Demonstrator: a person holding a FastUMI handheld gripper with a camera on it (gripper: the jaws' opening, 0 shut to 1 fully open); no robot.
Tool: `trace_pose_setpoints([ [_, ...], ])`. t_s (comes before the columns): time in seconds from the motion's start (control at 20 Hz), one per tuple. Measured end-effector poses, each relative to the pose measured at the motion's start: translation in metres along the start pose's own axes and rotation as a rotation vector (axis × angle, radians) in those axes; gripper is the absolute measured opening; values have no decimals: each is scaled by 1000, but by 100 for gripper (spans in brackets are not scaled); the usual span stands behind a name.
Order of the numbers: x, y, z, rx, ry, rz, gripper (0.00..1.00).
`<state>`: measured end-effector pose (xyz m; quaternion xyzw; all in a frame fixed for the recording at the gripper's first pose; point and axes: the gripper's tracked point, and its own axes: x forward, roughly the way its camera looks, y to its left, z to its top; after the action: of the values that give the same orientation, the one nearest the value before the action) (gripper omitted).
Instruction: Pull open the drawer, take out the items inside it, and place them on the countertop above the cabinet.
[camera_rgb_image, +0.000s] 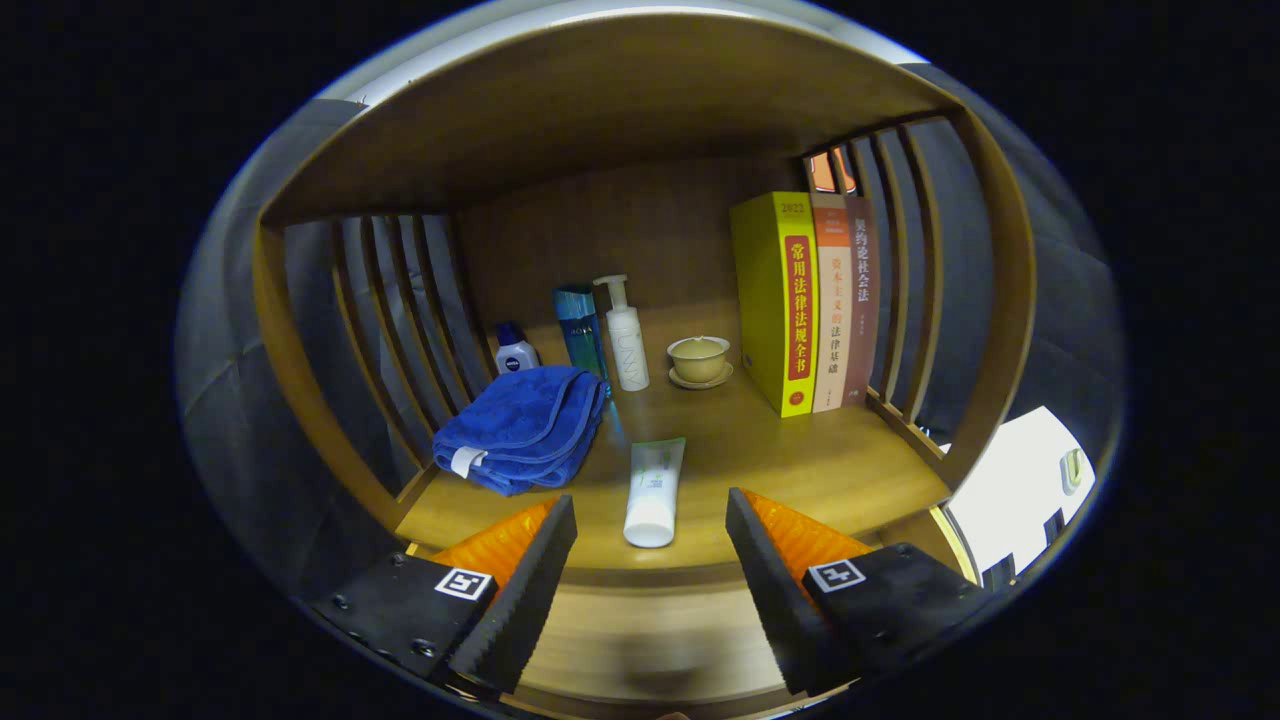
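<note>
A: Countertop (800, 470) has books (800, 300) at right edge, towel (525, 425) left, tube (653, 490) at front edge. Gripper (650, 530)?
B: Fingers spread, holding nothing, tube just ahead. Drawer's hidden below; drop lower, approach straight

furniture: wooden shelf (800, 470), slatted sides (400, 300) | back panel (620, 230): brown wood | light: dim, warm

The gripper (650, 520) is hovering with fingers spread wide, a white tube (654, 493) lying on the shelf (800, 470) just ahead between them.
</note>
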<state>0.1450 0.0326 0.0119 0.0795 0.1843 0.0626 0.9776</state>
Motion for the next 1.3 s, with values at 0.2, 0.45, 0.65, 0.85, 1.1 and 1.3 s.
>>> trace_pose_setpoints([
  [0.2, -40, 3, -22, -3, -26, 2, 99],
  [0.45, -77, 4, -60, -20, -34, -6, 99],
  [0.65, -99, -1, -92, -24, -40, -26, 99],
  [0.85, -113, -9, -136, -1, -20, -49, 99],
  [1.1, -121, -19, -177, 11, 14, -71, 99],
  [1.3, -114, -23, -203, 23, 32, -67, 99],
])
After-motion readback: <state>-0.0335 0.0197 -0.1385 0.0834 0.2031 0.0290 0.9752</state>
